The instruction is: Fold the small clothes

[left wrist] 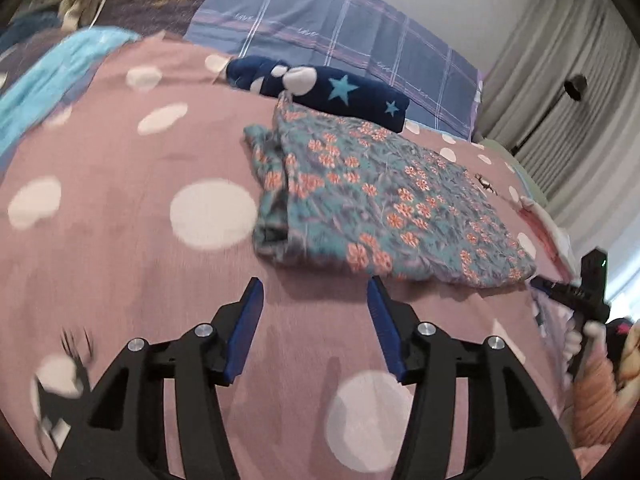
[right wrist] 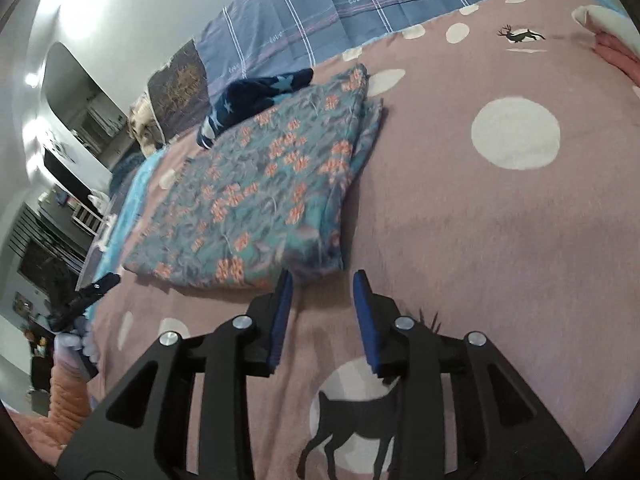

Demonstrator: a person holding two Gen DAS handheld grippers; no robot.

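A teal floral garment [left wrist: 384,204] lies folded flat on the pink dotted bedspread [left wrist: 120,184]; it also shows in the right wrist view [right wrist: 256,196]. A folded navy garment with blue stars [left wrist: 336,92] lies just behind it, touching its far edge, and shows in the right wrist view [right wrist: 256,100]. My left gripper [left wrist: 316,286] is open and empty, just short of the floral garment's near edge. My right gripper [right wrist: 323,278] is open and empty at the garment's near right corner. The right gripper also shows at the right edge of the left wrist view [left wrist: 576,292].
A blue plaid pillow [left wrist: 344,40] lies at the head of the bed. A light blue cloth [left wrist: 48,80] lies at the far left. Grey curtains [left wrist: 560,80] hang on the right. Pink and white clothes [right wrist: 612,40] lie at the bed's far right edge.
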